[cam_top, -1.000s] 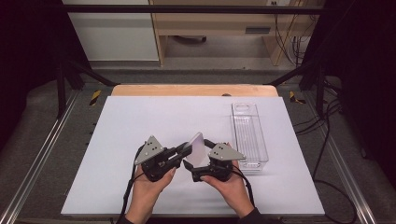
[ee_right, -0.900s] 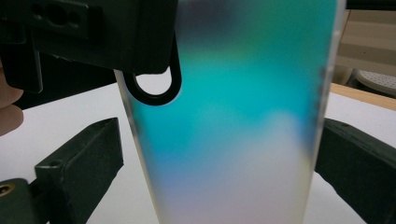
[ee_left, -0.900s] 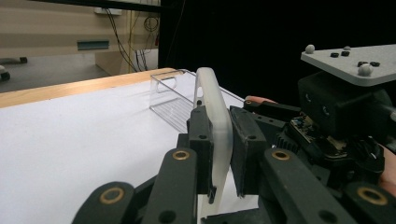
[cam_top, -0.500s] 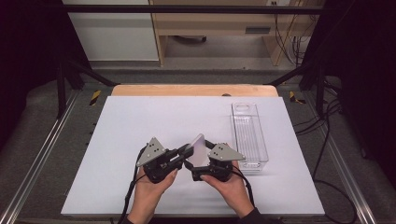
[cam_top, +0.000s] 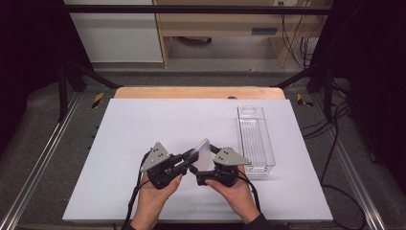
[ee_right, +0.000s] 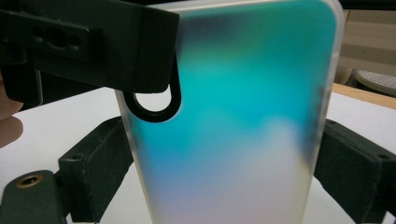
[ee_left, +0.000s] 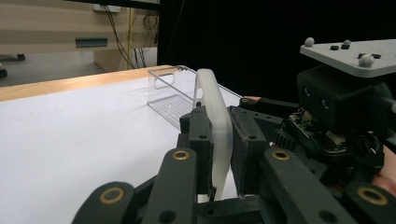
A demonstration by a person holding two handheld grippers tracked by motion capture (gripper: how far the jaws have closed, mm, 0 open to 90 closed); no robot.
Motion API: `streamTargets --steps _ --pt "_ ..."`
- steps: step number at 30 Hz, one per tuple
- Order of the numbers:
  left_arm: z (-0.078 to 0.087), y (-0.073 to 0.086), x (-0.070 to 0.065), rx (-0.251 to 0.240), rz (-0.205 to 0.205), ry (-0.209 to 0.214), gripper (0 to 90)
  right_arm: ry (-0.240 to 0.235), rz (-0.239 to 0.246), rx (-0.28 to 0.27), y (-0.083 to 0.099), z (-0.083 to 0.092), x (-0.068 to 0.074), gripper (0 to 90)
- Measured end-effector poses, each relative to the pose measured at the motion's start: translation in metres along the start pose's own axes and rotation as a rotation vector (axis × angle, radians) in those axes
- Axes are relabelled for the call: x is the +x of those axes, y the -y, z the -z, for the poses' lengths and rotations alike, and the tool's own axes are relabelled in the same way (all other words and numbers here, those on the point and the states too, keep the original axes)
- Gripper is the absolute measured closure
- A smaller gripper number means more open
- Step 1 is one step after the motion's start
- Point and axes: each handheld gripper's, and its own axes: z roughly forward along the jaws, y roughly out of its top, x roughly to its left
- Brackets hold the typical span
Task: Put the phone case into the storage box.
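A person's two hands meet low over a white table [cam_top: 143,124], each holding a black gripper, with a frosted phone case [cam_top: 203,145] raised between them. On the left of the high view, the left gripper [cam_top: 187,157] is clamped on the case: the left gripper view shows its two jaws pressed flat against the case's front and back, the case [ee_left: 215,126] standing on edge between the pads. The left hand [cam_top: 154,197] grips the tool from below, its grey three-cornered plate on top.

At centre, the case is held clear of the table, tilted, its upper corner pointing away from the person. In the right gripper view it [ee_right: 238,116] looms close, translucent with a teal-to-pale sheen and an oval camera cut-out near its upper left, partly covered by the other tool's jaw.

To the right, the right gripper [cam_top: 197,173] has its jaws on either side of the case's long edges; they have just been closing, and the right gripper view shows both pads at the edges, though whether they press is not clear. The right hand [cam_top: 238,196] holds it just beside the left.

Farther right, a clear plastic bin [cam_top: 255,139] lies lengthwise on the table, near the right gripper.
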Motion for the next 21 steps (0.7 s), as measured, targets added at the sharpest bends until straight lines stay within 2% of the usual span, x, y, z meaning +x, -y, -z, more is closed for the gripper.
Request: streamTargets --steps 5,21 --pt "-0.0001 0.0002 -0.0003 0.002 0.000 0.001 79.9 0.009 0.004 0.001 0.0005 0.0002 -0.0007 14.7" --pt "0.0014 0.0019 0.0015 -0.004 0.009 0.002 79.8 0.027 0.046 0.006 0.0009 0.0007 0.0019 16.6"
